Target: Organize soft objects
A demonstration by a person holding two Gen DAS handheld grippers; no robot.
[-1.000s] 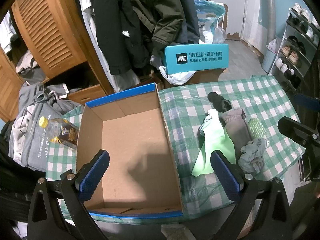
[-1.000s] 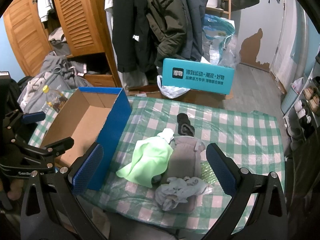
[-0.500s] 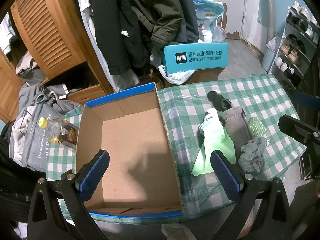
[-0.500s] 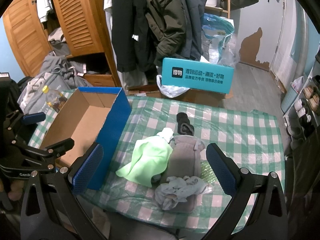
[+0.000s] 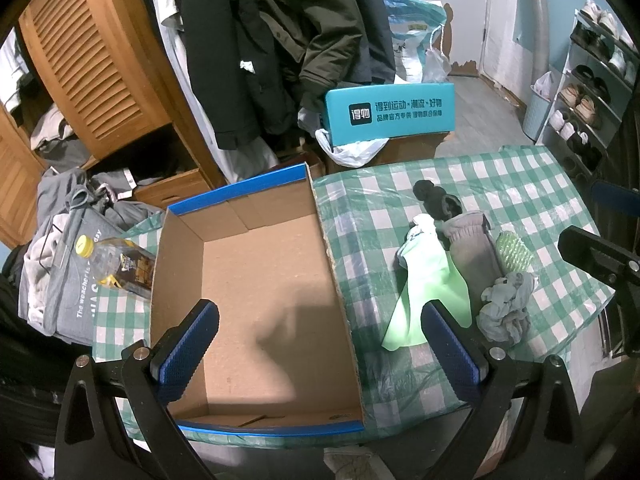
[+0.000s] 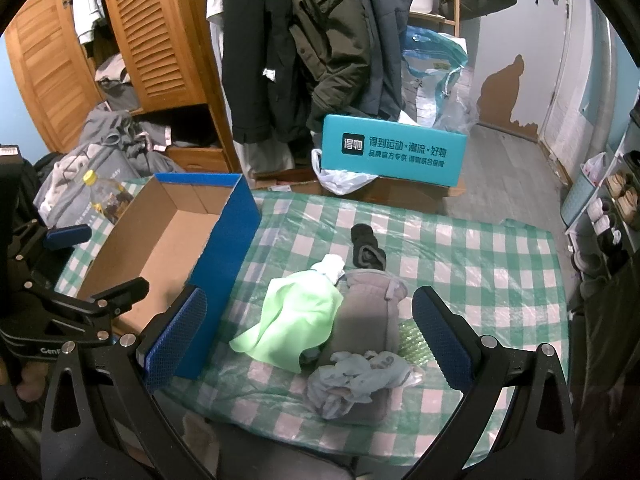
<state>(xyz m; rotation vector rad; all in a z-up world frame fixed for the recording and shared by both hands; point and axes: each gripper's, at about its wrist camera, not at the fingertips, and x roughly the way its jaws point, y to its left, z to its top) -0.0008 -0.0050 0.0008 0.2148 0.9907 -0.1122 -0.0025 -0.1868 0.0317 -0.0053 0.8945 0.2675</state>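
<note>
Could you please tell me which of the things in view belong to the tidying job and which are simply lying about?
Part of the job:
open cardboard box
light green cloth
grey sock
black sock
crumpled pale blue cloth
green textured piece

Just lying about:
plastic bottle
teal box
hanging coats
shoe rack
</note>
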